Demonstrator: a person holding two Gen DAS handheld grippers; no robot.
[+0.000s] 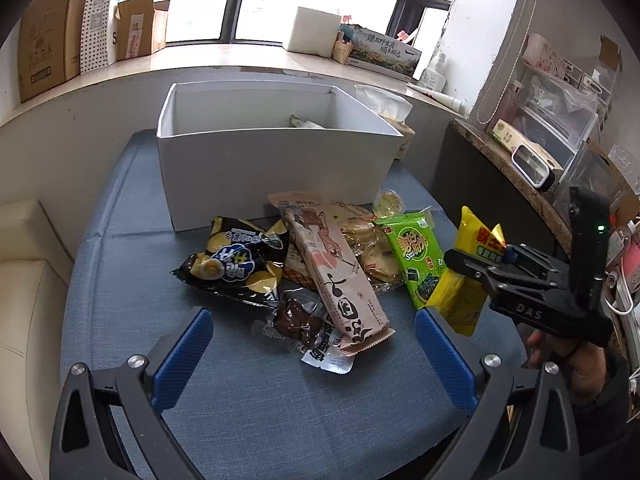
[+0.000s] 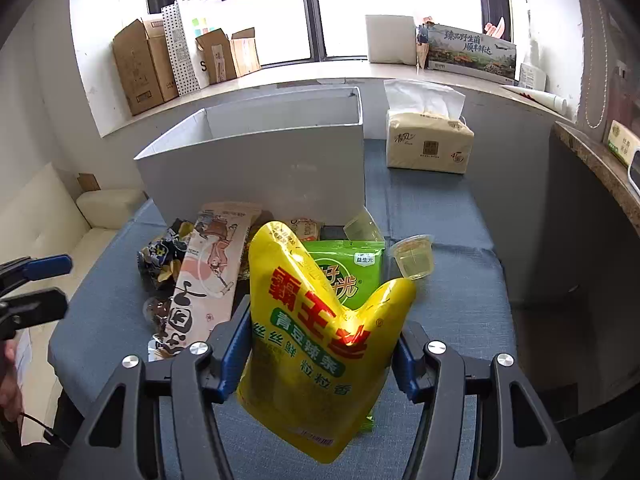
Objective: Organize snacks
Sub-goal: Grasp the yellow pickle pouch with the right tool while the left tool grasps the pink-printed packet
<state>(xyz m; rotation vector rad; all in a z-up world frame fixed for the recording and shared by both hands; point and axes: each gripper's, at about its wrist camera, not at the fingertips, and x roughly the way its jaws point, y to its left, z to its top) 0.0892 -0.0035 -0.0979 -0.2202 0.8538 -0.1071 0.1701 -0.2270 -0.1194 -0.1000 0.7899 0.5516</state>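
Snacks [image 1: 320,268] lie heaped on the blue cushion [image 1: 248,408] just before the white box [image 1: 276,168], handy for lifting in one by one. The right tool [image 2: 320,356] pinches a yellow pouch [image 2: 316,344] by its lower half, buckling it and holding it clear of the heap, likely bound for the box. The left tool [image 1: 314,354] hangs spread and empty over the near edge of the heap, above a brown packet [image 1: 298,322]. A tissue pack [image 2: 428,144] sits beside the box.

Yellow pouch [image 2: 316,344] lifted, buckled; remaining snack packets [image 1: 320,268] heaped before white box [image 1: 272,168].
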